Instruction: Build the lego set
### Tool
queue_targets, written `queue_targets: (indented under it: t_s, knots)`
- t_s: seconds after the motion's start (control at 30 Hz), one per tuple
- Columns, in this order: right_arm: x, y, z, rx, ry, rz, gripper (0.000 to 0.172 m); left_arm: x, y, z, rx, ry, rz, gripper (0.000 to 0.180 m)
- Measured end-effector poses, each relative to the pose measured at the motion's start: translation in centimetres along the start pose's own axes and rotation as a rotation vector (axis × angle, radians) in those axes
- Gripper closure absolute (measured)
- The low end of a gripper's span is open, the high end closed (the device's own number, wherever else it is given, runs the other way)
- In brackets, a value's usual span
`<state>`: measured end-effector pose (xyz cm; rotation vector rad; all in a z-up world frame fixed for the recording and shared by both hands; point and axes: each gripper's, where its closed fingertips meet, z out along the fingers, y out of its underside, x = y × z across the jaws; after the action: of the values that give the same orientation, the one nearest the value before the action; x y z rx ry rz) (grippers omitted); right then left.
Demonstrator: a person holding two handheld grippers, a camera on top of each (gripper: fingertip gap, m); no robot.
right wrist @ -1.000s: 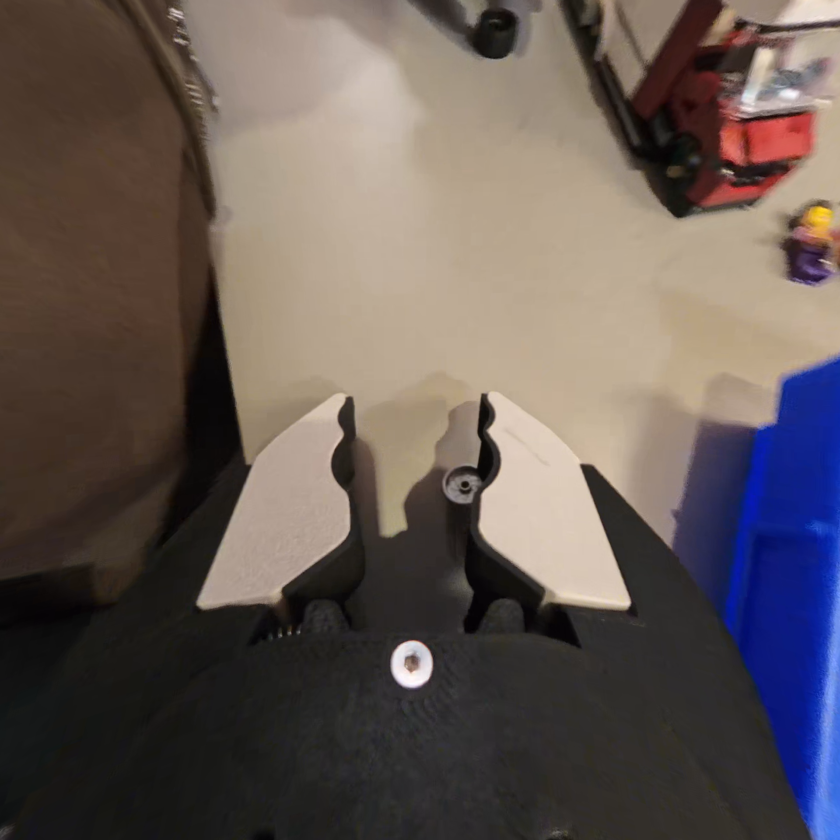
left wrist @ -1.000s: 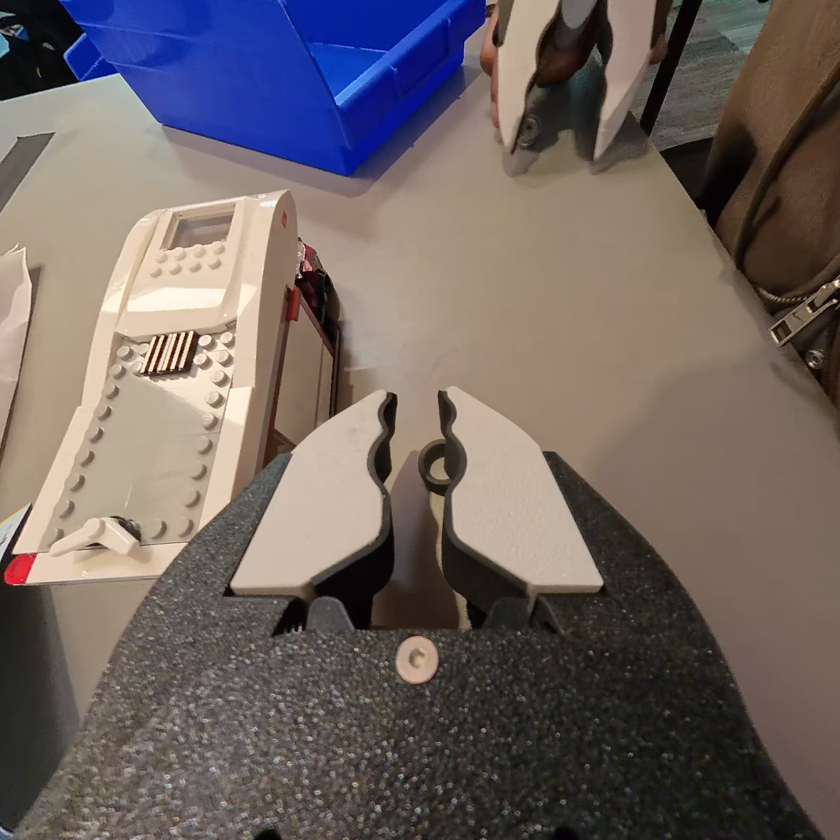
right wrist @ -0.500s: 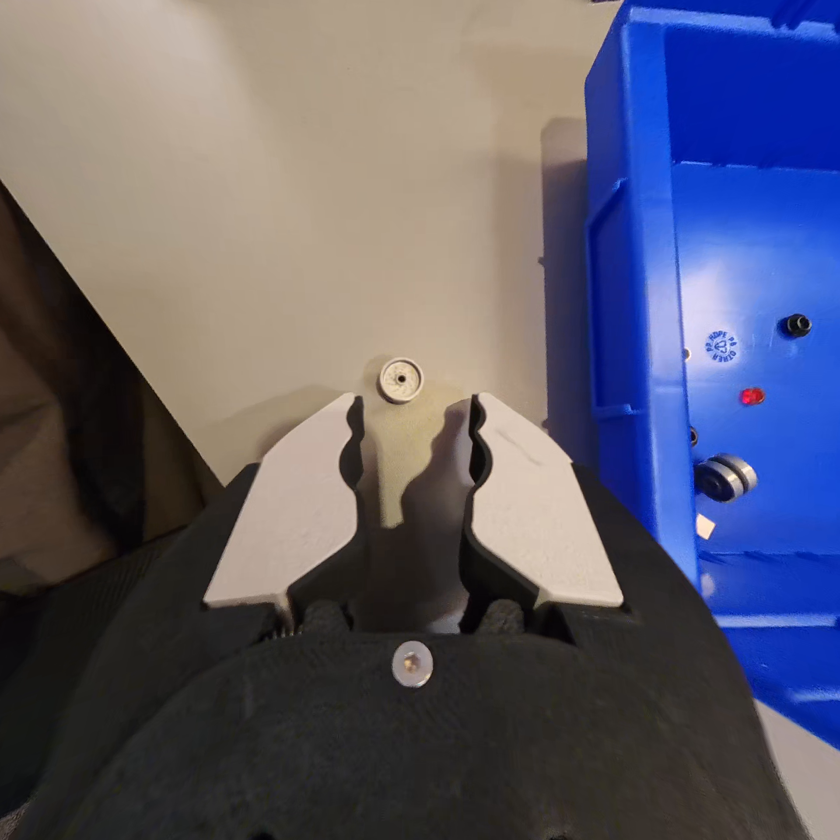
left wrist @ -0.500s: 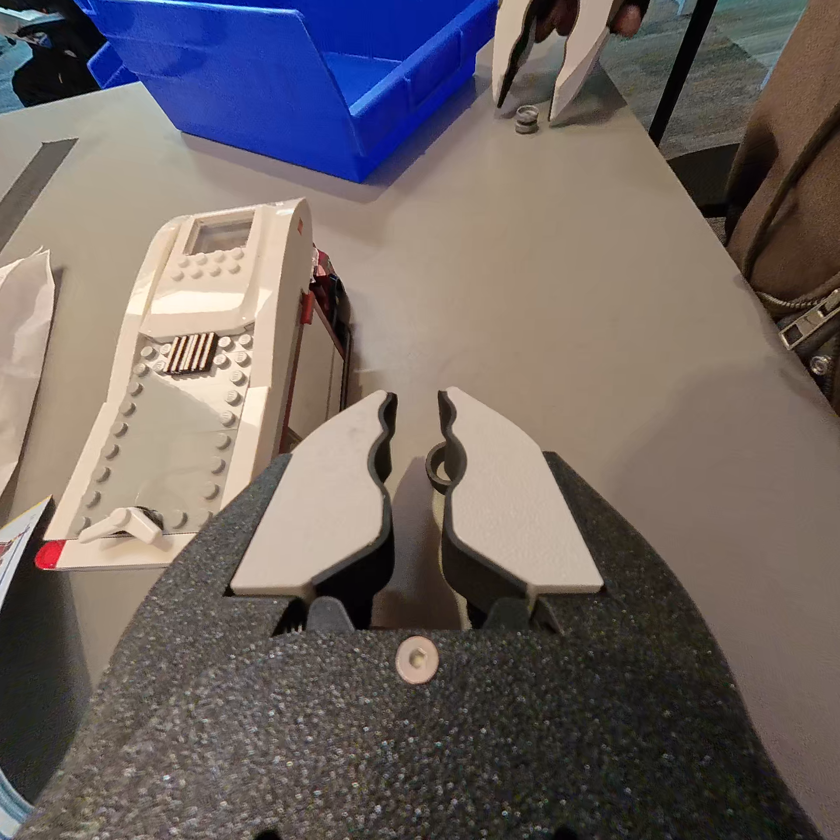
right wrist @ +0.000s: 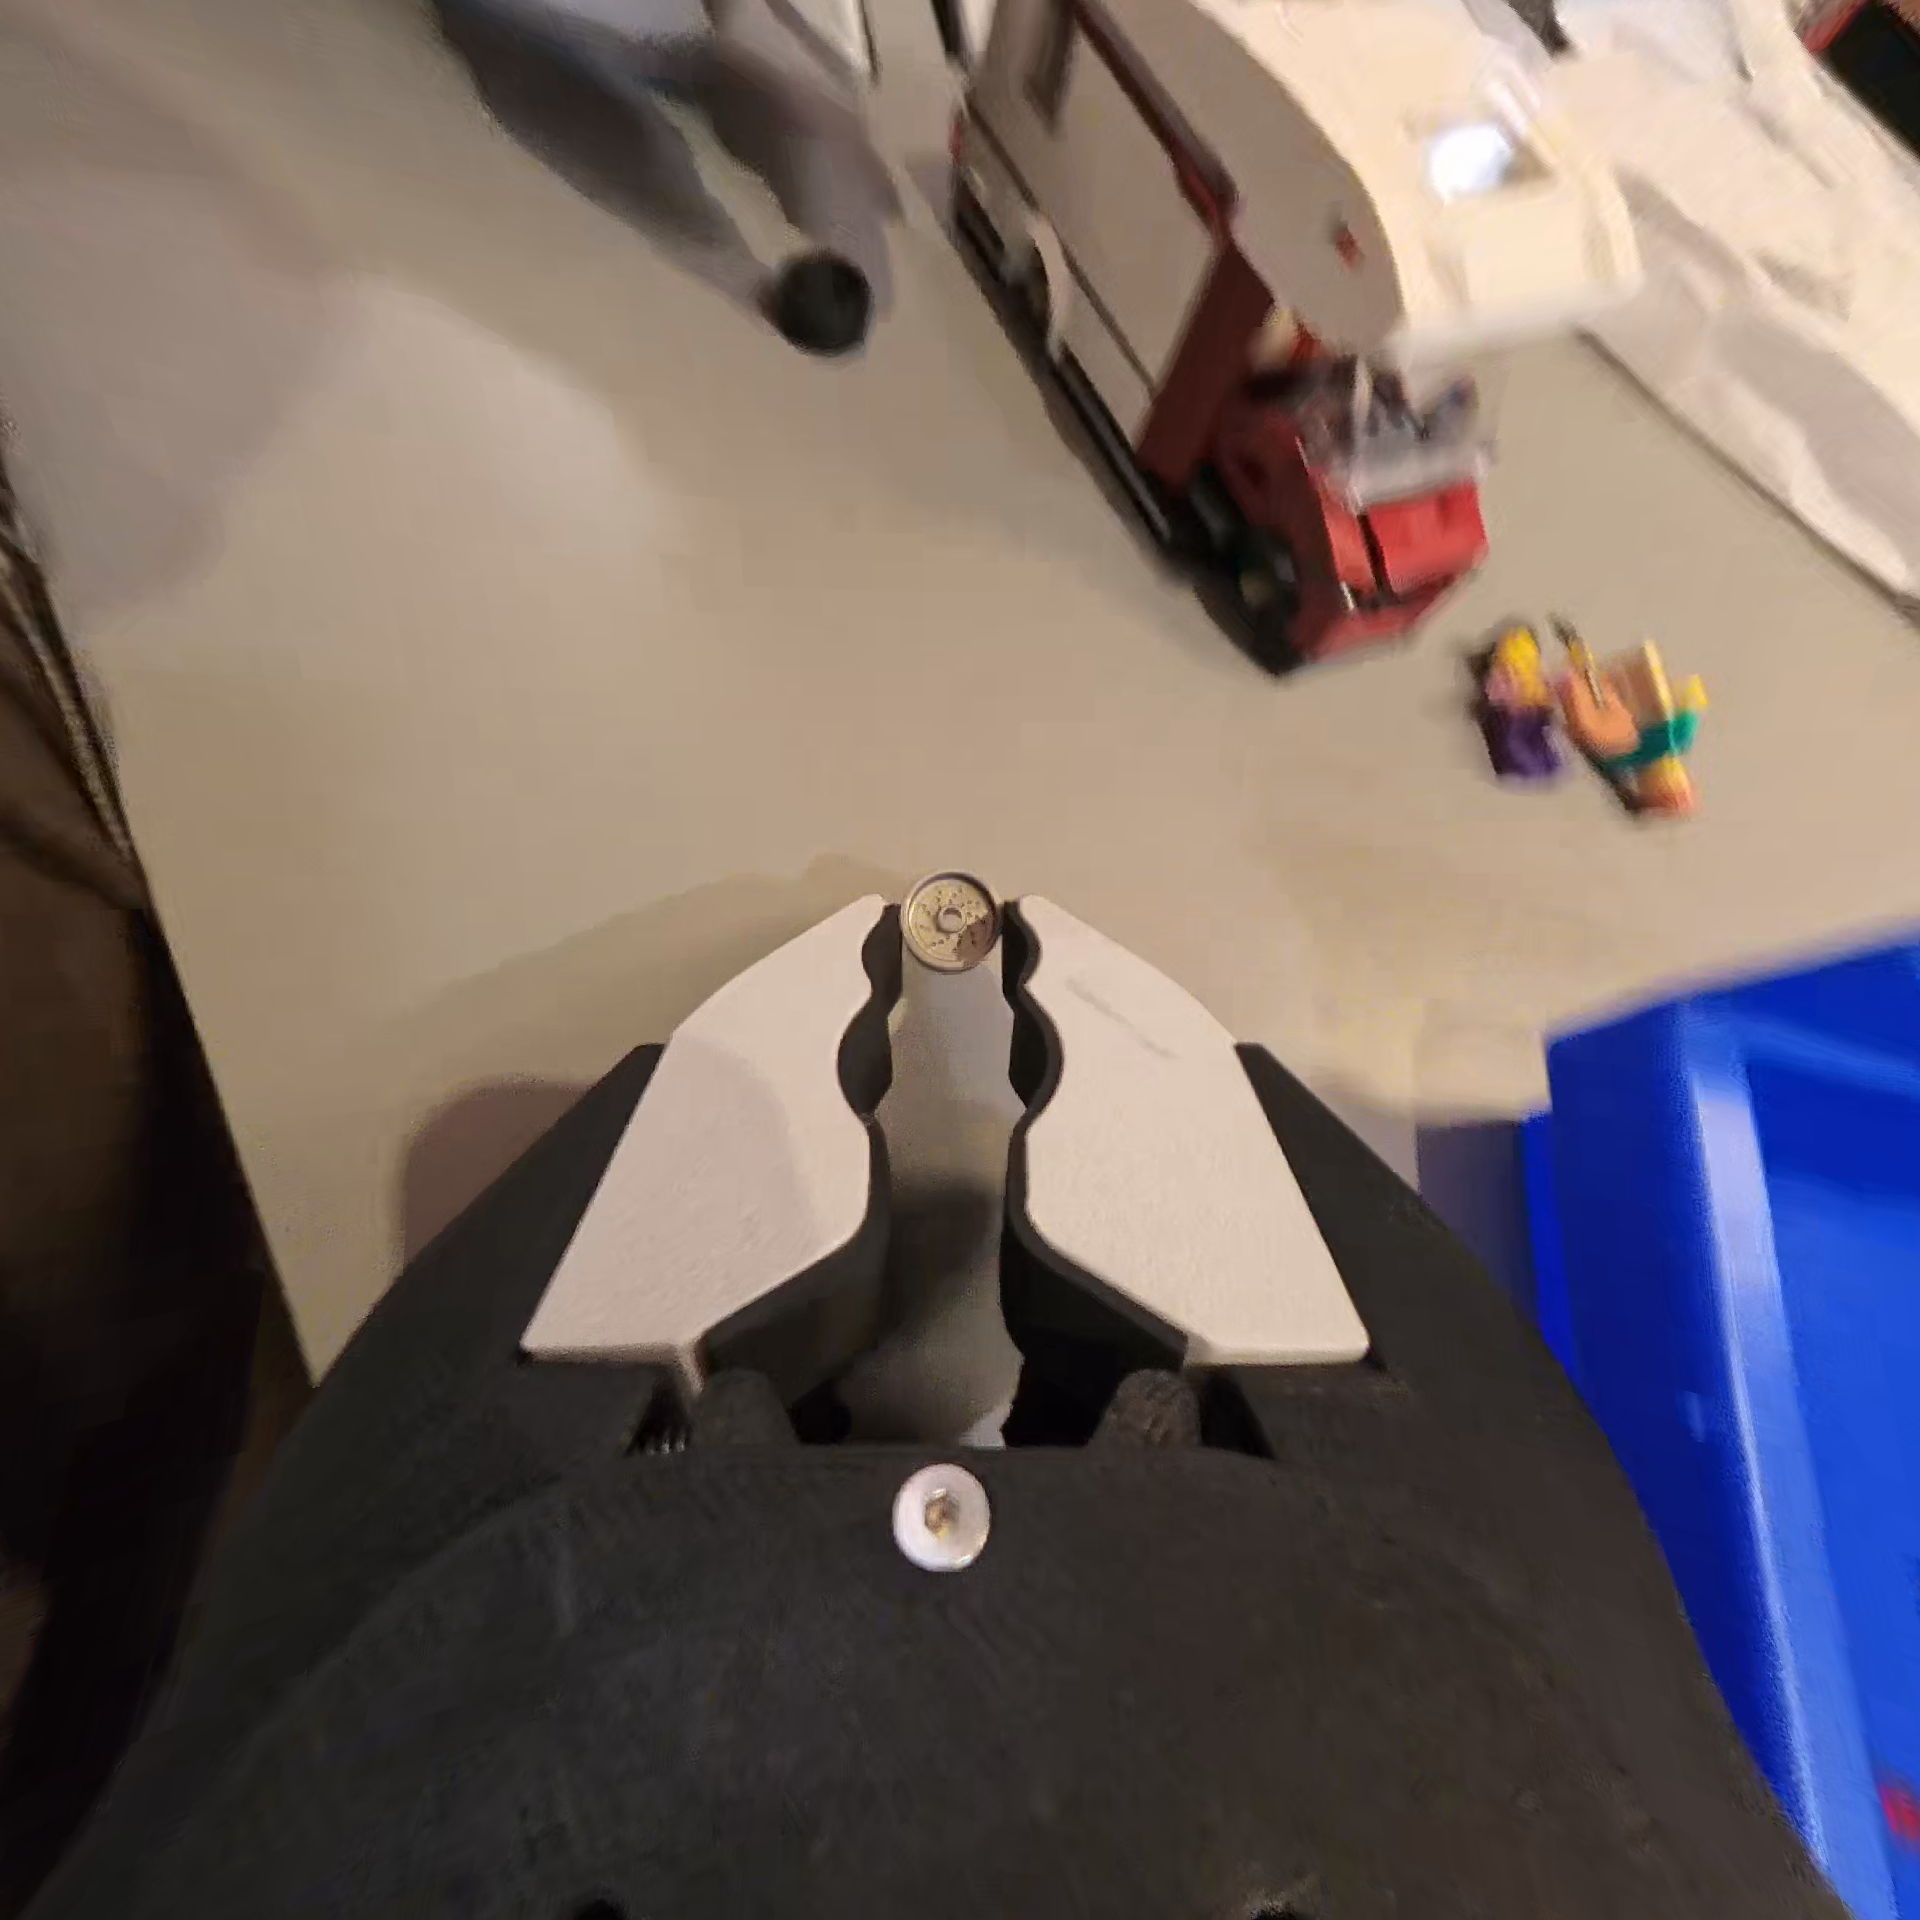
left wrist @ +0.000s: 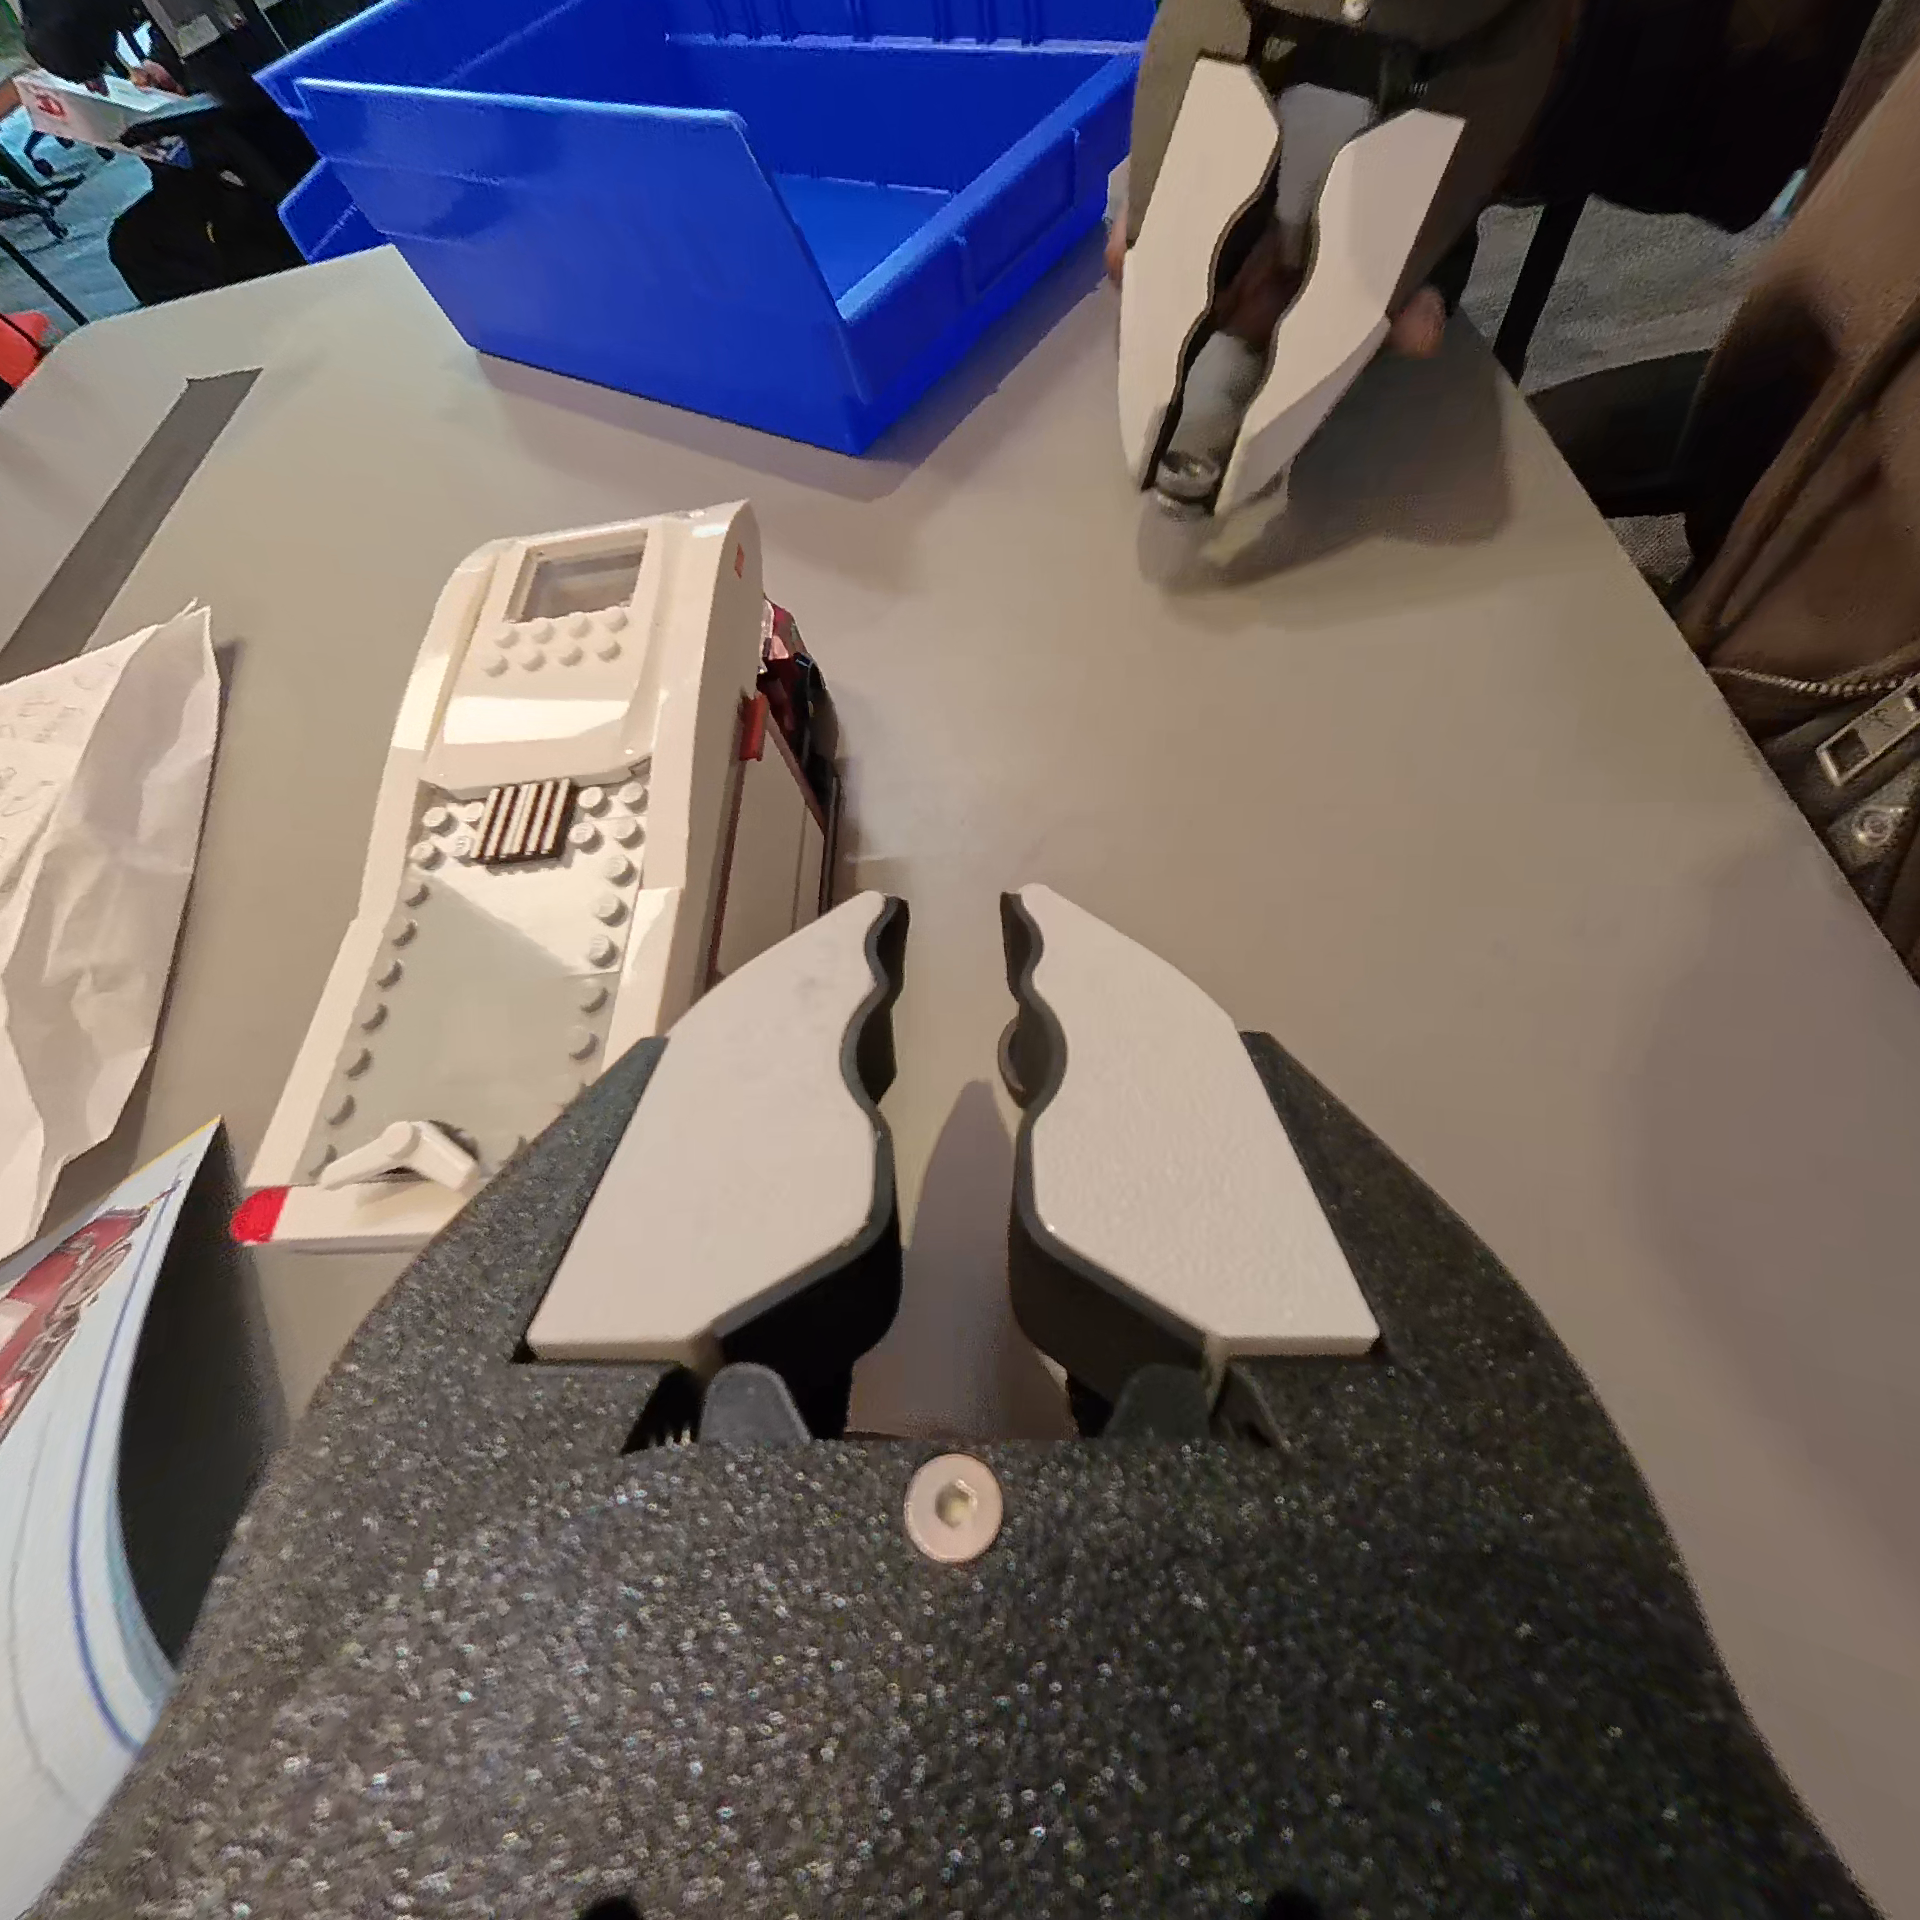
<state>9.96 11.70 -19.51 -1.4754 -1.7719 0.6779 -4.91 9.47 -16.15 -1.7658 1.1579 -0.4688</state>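
Right tool (right wrist: 951, 914): shut on a small grey disc (right wrist: 951, 927), pinched at the very tips, both pads against its rim, flat face w/ centre hole turned toward the camera. From the left wrist view, tips point down at the counter (left wrist: 1247, 779), disc right at or just above the surface; can't tell which. Blue bin (left wrist: 727, 208) just to the right of this tool, near but not touching. Ahead & to the right: red-and-white toy truck (right wrist: 1299, 416), two small toy figures (right wrist: 1590, 727) lying beside its red end. Brown jacket (left wrist: 1829, 416) close on the left, at the counter's edge.

Left tool (left wrist: 951, 914): jaws nearly closed, narrow gap showing from above. Small black ring (right wrist: 821, 301) at its tips as seen from the right wrist view; in its own view only a dark curved edge shows in the notch of the right finger, so contact w/ the left pad not visible. Held above the counter, well apart from the right tool. Toy truck just to its left, roof up, nearly alongside the left finger. Farther left: crumpled white paper (left wrist: 94, 831); printed booklet (left wrist: 73, 1403) at lower left. Blue bin ahead, across the counter.
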Motion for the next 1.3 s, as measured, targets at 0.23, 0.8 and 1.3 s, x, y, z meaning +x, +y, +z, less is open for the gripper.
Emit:
queue_targets:
  t_s: [0.23,0.8,1.3]
  knots:
    - [-2.0,-8.1,7.7,0.091,-0.222,-0.182,0.154,-0.7,1.3,-1.9,-0.03,0.012,0.026,0.161]
    - [-2.5,-10.4,12.5,0.092,-0.404,-0.229,0.146,1.4,4.3,-1.2,-0.117,0.19,-0.037,0.155]
    - [-2.8,-8.7,13.8,-0.059,-0.379,-0.227,0.149,1.8,4.6,-0.6,-0.161,0.182,-0.019,0.152]
